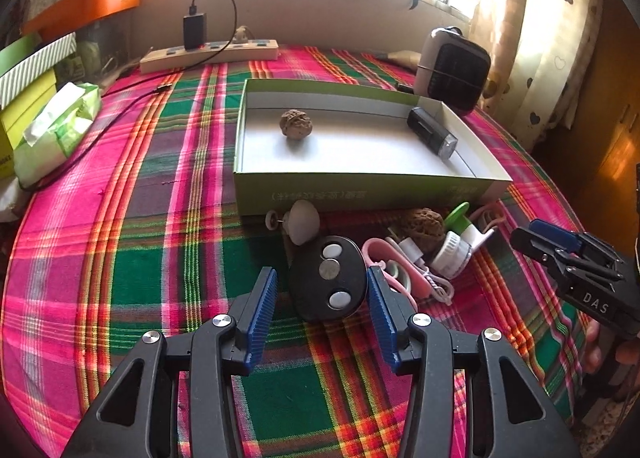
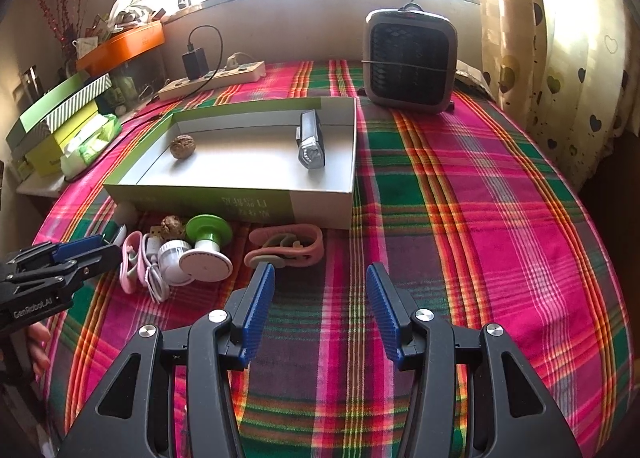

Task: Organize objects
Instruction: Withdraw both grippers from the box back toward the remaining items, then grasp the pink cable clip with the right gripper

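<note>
Straddling the black remote (image 1: 328, 280), the left gripper (image 1: 322, 286) has its jaws spread wide, neither blue pad clearly touching it and nothing held. Closing carelessly could go wrong: the right pad sits against the pink cable (image 1: 394, 274), so it may snag and drag the small fan (image 1: 454, 254) and walnut (image 1: 426, 222) beside it. The smooth, domed remote might also squirt out. The right gripper (image 2: 322, 284) hangs open and empty over bare tablecloth (image 2: 480, 218). The box (image 1: 360, 190) lies just beyond, already containing a walnut (image 1: 296, 123) and a bike light (image 1: 432, 132).
</note>
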Available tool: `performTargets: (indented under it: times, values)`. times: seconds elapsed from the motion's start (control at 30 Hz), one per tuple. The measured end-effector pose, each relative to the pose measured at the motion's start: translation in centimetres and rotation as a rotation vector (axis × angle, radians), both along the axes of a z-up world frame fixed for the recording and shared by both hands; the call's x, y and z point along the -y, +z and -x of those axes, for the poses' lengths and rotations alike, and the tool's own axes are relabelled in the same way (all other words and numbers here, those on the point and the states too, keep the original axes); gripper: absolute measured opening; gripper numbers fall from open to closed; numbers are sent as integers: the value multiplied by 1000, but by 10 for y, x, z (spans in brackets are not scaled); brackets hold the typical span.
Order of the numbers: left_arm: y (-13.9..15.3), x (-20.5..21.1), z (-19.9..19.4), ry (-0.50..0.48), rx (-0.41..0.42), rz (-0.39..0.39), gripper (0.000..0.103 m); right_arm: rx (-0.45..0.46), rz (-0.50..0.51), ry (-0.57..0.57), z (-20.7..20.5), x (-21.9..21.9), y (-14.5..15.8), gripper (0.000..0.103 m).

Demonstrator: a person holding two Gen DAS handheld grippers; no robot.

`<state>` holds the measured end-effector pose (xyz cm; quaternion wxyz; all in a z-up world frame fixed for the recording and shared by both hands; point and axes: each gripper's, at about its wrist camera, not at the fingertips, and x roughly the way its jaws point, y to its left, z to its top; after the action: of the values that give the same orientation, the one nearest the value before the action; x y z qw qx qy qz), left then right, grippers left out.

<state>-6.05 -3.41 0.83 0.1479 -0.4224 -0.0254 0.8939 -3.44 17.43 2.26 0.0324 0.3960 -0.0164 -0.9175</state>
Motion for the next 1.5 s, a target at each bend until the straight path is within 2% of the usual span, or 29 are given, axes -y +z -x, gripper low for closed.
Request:
performTargets:
  times: [0.4, 0.8, 0.93, 1.23, 1.5]
  values:
    - [-1, 4, 2, 10, -2, 4, 44, 38, 50, 24, 26, 0, -3, 49]
    - [-1, 6, 3, 8, -1, -8, 44, 50, 84, 59, 27, 5, -5, 49]
    - [0, 6, 3, 8, -1, -9, 44, 60, 69, 65, 24, 8, -7, 49]
    - [-1, 6, 3, 8, -1, -9, 44, 35, 44, -4, 23, 6, 0, 49]
    - [0, 6, 3, 8, -1, -10, 44, 71, 11, -30, 25, 9, -7, 49]
